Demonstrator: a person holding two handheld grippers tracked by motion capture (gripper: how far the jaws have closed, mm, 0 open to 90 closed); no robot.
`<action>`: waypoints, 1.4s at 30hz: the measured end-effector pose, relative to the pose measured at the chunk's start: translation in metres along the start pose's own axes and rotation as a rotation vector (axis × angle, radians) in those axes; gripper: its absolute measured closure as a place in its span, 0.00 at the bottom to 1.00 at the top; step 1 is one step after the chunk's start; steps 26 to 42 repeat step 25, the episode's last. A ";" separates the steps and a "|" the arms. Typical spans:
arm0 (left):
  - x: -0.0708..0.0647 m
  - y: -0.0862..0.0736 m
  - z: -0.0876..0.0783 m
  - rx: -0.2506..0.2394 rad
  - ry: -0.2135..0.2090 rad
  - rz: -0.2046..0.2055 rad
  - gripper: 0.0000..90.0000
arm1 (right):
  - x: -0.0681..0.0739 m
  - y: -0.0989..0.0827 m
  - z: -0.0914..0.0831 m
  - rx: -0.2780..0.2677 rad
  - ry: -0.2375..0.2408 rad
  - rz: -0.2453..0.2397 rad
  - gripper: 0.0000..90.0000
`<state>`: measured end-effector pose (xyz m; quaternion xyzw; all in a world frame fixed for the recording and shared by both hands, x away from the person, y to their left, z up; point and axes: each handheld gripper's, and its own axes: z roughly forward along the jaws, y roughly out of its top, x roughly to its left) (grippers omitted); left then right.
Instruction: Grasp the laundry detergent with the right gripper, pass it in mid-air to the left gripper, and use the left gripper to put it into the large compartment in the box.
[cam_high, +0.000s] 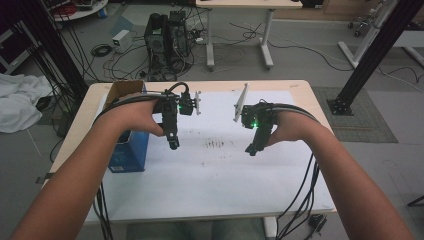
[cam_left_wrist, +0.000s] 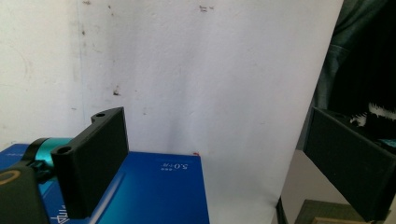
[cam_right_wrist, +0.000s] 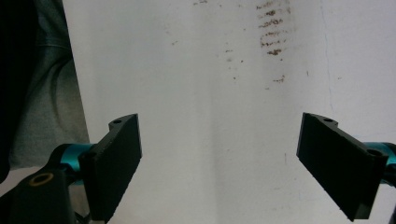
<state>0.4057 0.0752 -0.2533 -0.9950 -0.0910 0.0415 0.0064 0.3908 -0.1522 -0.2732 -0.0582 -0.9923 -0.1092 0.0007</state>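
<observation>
Both grippers hover above a white sheet (cam_high: 215, 170) that covers the table. My left gripper (cam_high: 173, 142) points down toward the sheet at centre left, and its jaws stand wide apart with nothing between them (cam_left_wrist: 224, 163). My right gripper (cam_high: 252, 148) points down at centre right. It is open as well and holds nothing (cam_right_wrist: 219, 163). A blue box (cam_high: 129, 150) stands on the table's left side, just left of my left gripper; the left gripper view shows its blue top (cam_left_wrist: 154, 191) below the jaws.
A brown cardboard box (cam_high: 122, 90) sits at the table's back left corner. A patch of dark smudges (cam_high: 217, 144) marks the sheet between the grippers. Cables (cam_high: 300, 200) trail off the table's front edge. Beyond the table stand a computer tower (cam_high: 167, 40) and a desk.
</observation>
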 end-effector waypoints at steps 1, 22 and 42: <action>0.000 0.000 0.000 -0.002 0.000 0.001 0.07 | 0.000 -0.001 0.000 0.006 -0.001 0.005 0.15; -0.005 0.001 -0.002 -0.007 0.023 0.005 0.07 | 0.002 0.001 -0.003 -0.010 -0.006 0.005 0.15; -0.006 0.001 -0.003 -0.010 0.009 -0.005 0.07 | 0.001 0.001 -0.004 -0.012 -0.018 -0.008 0.15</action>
